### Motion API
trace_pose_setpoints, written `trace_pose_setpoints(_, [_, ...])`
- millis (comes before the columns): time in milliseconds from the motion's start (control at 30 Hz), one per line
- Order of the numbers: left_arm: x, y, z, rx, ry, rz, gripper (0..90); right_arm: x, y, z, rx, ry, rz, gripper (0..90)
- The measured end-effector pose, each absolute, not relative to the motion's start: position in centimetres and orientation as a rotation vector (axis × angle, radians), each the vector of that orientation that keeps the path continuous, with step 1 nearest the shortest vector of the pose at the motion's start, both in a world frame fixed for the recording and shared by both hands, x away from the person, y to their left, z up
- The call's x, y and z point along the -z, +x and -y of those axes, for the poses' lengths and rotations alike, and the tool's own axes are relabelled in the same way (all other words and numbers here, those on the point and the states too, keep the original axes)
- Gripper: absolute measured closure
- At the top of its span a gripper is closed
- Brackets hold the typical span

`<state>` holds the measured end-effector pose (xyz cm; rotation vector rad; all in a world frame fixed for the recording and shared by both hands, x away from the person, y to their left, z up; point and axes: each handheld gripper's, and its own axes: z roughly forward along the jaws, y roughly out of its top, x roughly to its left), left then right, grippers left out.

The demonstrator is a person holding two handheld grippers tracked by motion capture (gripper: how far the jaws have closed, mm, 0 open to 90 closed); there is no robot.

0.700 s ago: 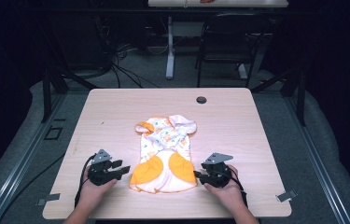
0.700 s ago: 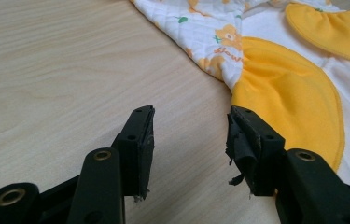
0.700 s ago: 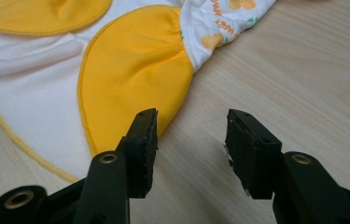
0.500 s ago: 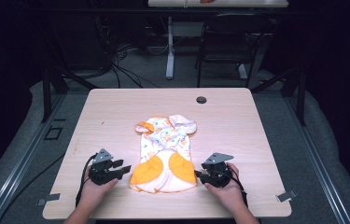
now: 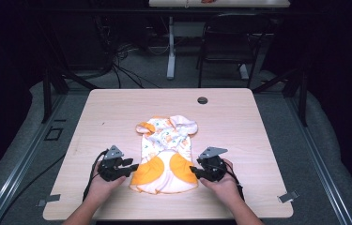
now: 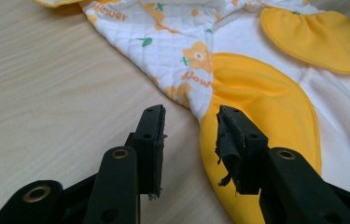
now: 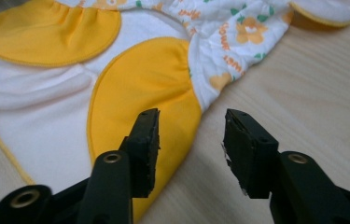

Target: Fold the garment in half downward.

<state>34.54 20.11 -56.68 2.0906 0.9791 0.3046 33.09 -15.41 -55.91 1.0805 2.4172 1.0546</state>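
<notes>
A small white garment (image 5: 166, 152) with an orange flower print and two orange-yellow panels lies flat on the wooden table (image 5: 117, 112). My left gripper (image 5: 133, 166) is open at the garment's left edge, its jaws straddling the edge of the yellow panel (image 6: 261, 107) low over the table. My right gripper (image 5: 192, 169) is open at the garment's right edge, one jaw over the other yellow panel (image 7: 149, 88), the other over bare wood. Nothing is held. The flower-print cloth (image 6: 182, 42) (image 7: 238, 32) stretches away ahead of both grippers.
A small dark round grommet (image 5: 202, 100) sits near the table's far edge. Bare wood lies to the left, right and beyond the garment. A chair (image 5: 230, 42) and table legs stand on the floor behind.
Both grippers have crept slightly inward toward the garment's lower edges. The garment has not moved.
</notes>
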Motion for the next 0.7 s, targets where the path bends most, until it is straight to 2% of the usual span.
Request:
trace_pose_setpoints(133, [56.1, 35.9, -19.1, -0.315, 2.091, -0.982, 69.1, 55.2, 34.7, 14.1, -1.032, 1.058, -2.422, 68.7])
trace_pose_setpoints(233, [56.0, 36.9, -18.4, -0.301, 2.097, -0.992, 71.5, 55.0, 35.4, 13.8, -1.045, 1.082, -2.43, 72.4])
trace_pose_setpoints(267, [56.1, 37.2, -18.1, -0.304, 2.1, -0.996, 74.4, 54.9, 36.3, 13.5, -1.058, 1.092, -2.433, 77.3])
trace_pose_setpoints(333, [56.1, 37.7, -17.4, -0.309, 2.106, -0.991, 75.9, 54.9, 36.6, 13.3, -1.053, 1.095, -2.435, 79.4])
trace_pose_setpoints(433, [56.4, 38.4, -16.8, -0.321, 2.11, -0.996, 83.6, 55.0, 38.1, 12.5, -1.013, 1.086, -2.448, 84.2])
trace_pose_setpoints(700, [57.6, 39.9, -15.5, -0.309, 2.145, -1.034, 88.0, 56.7, 39.9, 11.4, -0.933, 1.118, -2.463, 87.2])
